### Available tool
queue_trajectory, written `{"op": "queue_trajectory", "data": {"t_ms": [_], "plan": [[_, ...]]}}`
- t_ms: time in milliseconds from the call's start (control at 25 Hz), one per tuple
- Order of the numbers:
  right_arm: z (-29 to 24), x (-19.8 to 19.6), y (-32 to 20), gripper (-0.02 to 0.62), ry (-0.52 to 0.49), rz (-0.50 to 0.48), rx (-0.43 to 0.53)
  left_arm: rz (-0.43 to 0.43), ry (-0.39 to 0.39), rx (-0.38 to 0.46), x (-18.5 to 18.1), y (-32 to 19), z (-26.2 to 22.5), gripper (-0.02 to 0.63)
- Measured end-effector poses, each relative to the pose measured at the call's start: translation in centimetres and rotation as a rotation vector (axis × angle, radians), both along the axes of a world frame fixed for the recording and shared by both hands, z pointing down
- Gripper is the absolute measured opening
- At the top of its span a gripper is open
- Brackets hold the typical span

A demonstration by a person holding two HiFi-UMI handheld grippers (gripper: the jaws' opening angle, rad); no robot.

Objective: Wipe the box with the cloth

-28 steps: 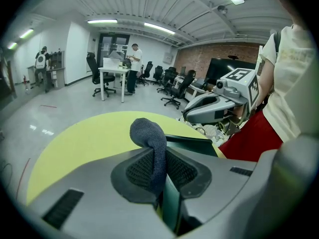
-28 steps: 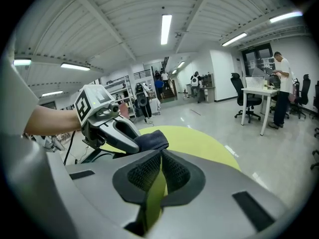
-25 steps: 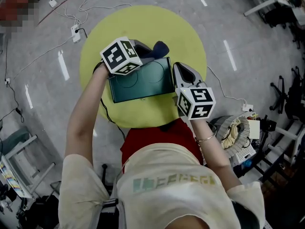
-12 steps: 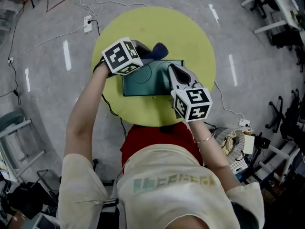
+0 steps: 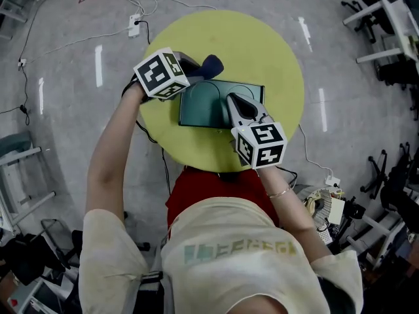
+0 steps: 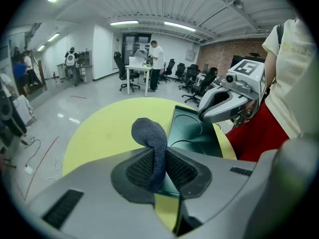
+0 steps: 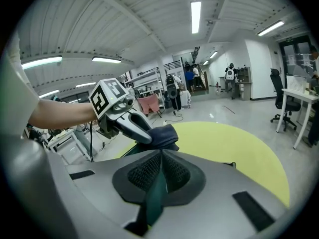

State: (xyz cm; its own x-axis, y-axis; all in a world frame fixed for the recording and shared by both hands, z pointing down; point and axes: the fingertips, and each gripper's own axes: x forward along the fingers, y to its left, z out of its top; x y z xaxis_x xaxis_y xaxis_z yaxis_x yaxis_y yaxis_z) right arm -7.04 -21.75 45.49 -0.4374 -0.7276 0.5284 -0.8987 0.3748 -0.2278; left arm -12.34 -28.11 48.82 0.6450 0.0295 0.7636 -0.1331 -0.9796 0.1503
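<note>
A dark green box point(image 5: 206, 106) lies on the round yellow table point(image 5: 262, 44). My left gripper point(image 5: 196, 67) is shut on a dark blue cloth point(image 5: 211, 64), which bulges out past the jaws at the box's far left corner. In the left gripper view the cloth point(image 6: 152, 138) stands pinched between the pads, with the box point(image 6: 192, 131) just beyond. My right gripper point(image 5: 234, 100) reaches over the box's near right part. In the right gripper view its jaws are shut on the box's thin green edge point(image 7: 157, 188), facing the left gripper point(image 7: 127, 121) and cloth point(image 7: 162, 135).
Cables and a power strip point(image 5: 134, 25) lie on the grey floor beyond the table. Office chairs and desks point(image 5: 393, 38) stand at the right. Bare yellow tabletop point(image 7: 234, 138) stretches beyond the box. People stand far back in the room point(image 6: 154, 63).
My right gripper has shifted left from the box's right edge to over its near right part. The left gripper and cloth stay at the far left corner. The head camera has swung.
</note>
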Motion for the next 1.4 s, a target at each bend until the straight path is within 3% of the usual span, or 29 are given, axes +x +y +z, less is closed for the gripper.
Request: {"op": "queue_trajectory", "data": {"t_ms": [400, 760, 880, 1000, 1120, 1400], "plan": [[0.2, -2.0, 0.5, 0.038, -0.005, -0.083, -0.005, -0.192, 0.022, 0.042, -4.0, -0.5, -1.0, 0.071], [0.1, -6.0, 1.0, 0.038, 0.003, -0.200, 0.003, -0.681, 0.131, 0.138, -9.7, -0.4, -2.5, 0.071], [0.0, -7.2, 1.1, 0.038, 0.011, -0.222, 0.013, -0.836, 0.213, 0.099, -11.1, -0.1, -2.3, 0.071], [-0.1, -7.9, 1.2, 0.038, 0.025, -0.233, 0.017, -0.932, 0.262, 0.025, -11.5, 0.3, -1.1, 0.071], [-0.1, -7.9, 1.2, 0.038, 0.042, -0.237, 0.020, -0.950, 0.268, -0.027, -10.9, 0.5, 0.3, 0.071], [0.1, -6.9, 1.9, 0.038, 0.050, -0.227, -0.001, -0.847, 0.246, -0.053, -8.1, 1.6, 1.0, 0.071]]}}
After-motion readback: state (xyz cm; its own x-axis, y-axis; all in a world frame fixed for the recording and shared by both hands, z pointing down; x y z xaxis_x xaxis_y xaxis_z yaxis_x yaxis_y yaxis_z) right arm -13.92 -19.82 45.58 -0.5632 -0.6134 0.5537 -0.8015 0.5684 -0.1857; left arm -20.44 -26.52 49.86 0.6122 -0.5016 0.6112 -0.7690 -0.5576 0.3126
